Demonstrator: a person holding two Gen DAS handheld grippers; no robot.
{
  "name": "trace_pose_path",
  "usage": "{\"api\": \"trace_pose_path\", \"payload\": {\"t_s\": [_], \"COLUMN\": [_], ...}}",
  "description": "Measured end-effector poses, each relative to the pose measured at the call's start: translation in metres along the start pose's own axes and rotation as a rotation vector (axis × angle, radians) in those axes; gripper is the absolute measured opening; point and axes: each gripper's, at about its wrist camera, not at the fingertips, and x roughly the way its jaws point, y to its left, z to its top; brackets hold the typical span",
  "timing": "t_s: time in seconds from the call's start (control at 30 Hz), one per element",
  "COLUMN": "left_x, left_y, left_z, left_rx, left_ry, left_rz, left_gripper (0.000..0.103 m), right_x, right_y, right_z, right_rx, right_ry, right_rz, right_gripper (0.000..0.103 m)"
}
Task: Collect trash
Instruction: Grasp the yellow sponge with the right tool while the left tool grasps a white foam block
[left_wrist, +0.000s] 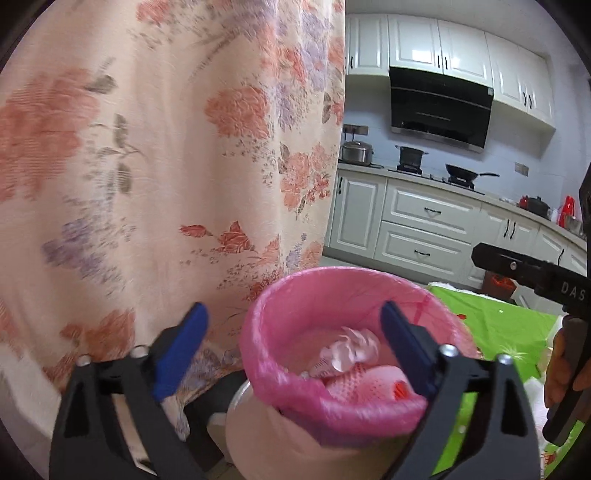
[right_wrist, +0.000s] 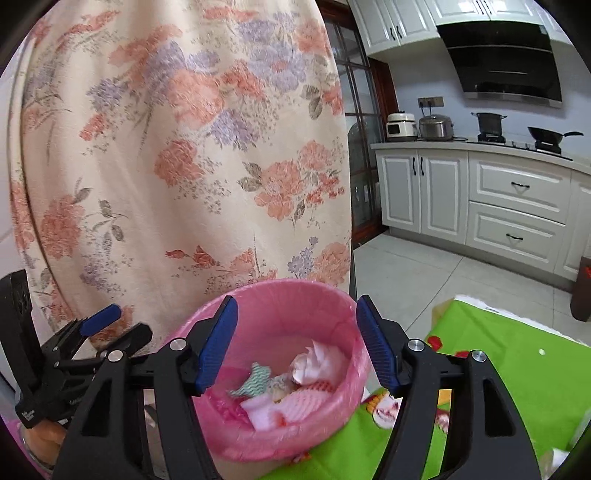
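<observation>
**Both tongs empty over the bin**

The bin (right_wrist: 280, 369), lined with a pink bag (left_wrist: 295, 402), is the landmark. It stands at the edge of a table with a green cloth (right_wrist: 517, 369), in front of a floral curtain (right_wrist: 166, 147).

The right gripper (right_wrist: 297, 343) hangs just above the bin's mouth, its 2 blue pads (right_wrist: 218, 343) spread wide with nothing between them. The left gripper (left_wrist: 293, 350) sits to the bin's left and is also wide and empty; its right pad overlaps the bin's opening in its own view, its left pad is out over the curtain.

Trash (right_wrist: 288, 387) already lies at the bottom of the bin: a crumpled white wad, a green-and-white zigzag scrap, and pink-white foam netting. No loose trash can be made out on the cloth near the bin, though a white something shows at the far right edge of the right view, too blurred to name.

Judgement: a drop seems finished, so the step in hand is clearing away. Lift both tongs straight up from the bin before swinging sideways, so no pad snags the thin bag or tips the bin off the table edge. Then scan the cloth to the bin's right for anything remaining.
</observation>
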Motion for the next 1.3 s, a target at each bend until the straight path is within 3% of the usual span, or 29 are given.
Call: {"api": "trace_pose_path", "payload": {"t_s": [0.27,0.57,1.0,1.3], "left_x": [-0.058,-0.094,-0.116,-0.112], "left_y": [-0.031,-0.078,-0.172,-0.216], "left_z": [-0.021,-0.046,-0.076,-0.099], "left_rx": [0.007,0.073,0.166,0.217], "left_ry": [0.006,0.047,0.082,0.129], "left_rz": [-0.052,-0.131,-0.263,-0.292], "left_gripper": [0.098,0.098,0.098,0.098], "right_x": [-0.077,-0.163,-0.259,-0.281], "right_y": [0.003,-0.018,-0.078,-0.112], "right_z": [-0.022,-0.060,-0.136,-0.176], "right_rx": [0.015,0.051,0.147,0.203], "right_ry": [-0.041,-0.067,-0.031,0.023], "right_rz": [-0.052,-0.147,-0.339,-0.436], "right_gripper": [0.066,0.070,0.073,0.073]}}
